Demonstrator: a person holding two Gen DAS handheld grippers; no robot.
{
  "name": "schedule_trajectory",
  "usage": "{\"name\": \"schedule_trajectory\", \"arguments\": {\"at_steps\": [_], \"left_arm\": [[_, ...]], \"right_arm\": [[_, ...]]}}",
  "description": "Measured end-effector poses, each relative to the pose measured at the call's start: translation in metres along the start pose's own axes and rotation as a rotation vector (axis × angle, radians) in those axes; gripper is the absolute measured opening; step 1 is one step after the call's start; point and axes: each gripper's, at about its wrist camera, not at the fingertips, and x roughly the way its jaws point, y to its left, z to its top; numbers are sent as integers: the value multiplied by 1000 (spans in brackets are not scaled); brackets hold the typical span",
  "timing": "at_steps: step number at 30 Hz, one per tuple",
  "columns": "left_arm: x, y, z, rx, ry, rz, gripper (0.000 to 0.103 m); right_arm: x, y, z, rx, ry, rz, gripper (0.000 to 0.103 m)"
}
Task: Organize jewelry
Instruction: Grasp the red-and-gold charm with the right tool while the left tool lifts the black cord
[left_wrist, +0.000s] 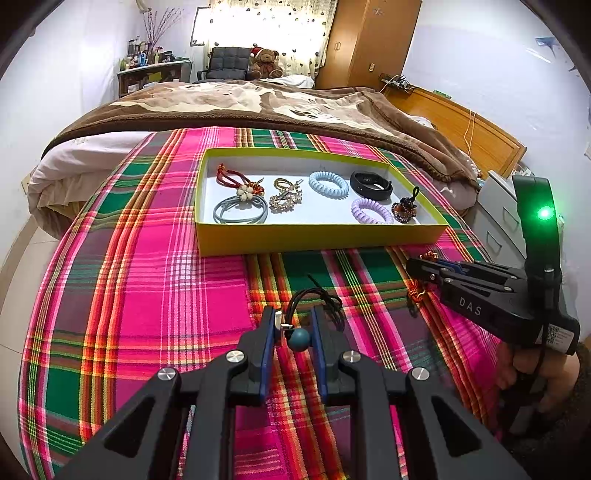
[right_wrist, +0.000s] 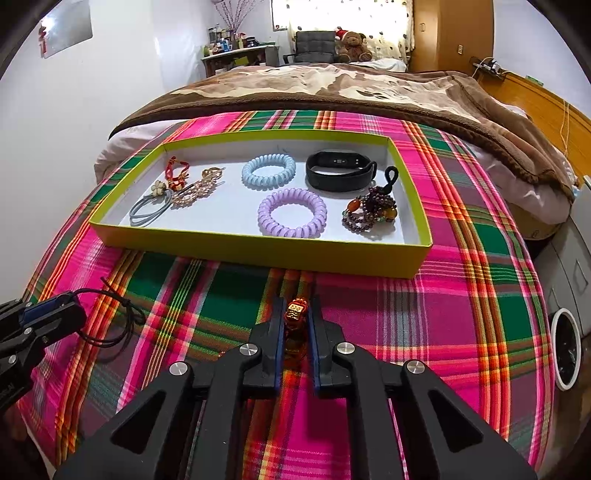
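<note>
My left gripper (left_wrist: 294, 319) is shut on a black cord hair tie with a teal bead (left_wrist: 298, 339), low over the plaid cloth; its cord loops (right_wrist: 114, 321) trail from the left gripper (right_wrist: 70, 304) in the right wrist view. My right gripper (right_wrist: 296, 305) is shut on a red-and-gold charm (right_wrist: 294, 314) just in front of the yellow-green tray (right_wrist: 258, 254). From the left wrist view the right gripper (left_wrist: 415, 264) sits at the right, orange bits of the charm (left_wrist: 415, 293) hanging below. The tray (left_wrist: 317, 240) holds a blue spiral tie (right_wrist: 268, 171), a purple one (right_wrist: 291, 216), a black band (right_wrist: 340, 171), a bead bracelet (right_wrist: 371, 212) and more pieces.
The plaid cloth (left_wrist: 147, 295) covers the near end of a bed with a brown blanket (left_wrist: 258, 107). White drawers (left_wrist: 498, 218) stand to the right, with a white-rimmed bin (right_wrist: 565, 347) on the floor. A person's hand (left_wrist: 517, 365) grips the right gripper's handle.
</note>
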Motion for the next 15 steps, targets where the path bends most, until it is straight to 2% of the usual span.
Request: {"name": "schedule_trajectory", "arguments": {"at_steps": [10,15], "left_arm": [[-6,-1,2,3,-10,8,19],[-10,0,3,4,-17,10,19]], "right_arm": [[-12,-5,-5,23,-33,27,9],[-22,-8,-6,46,-60,76,9]]}}
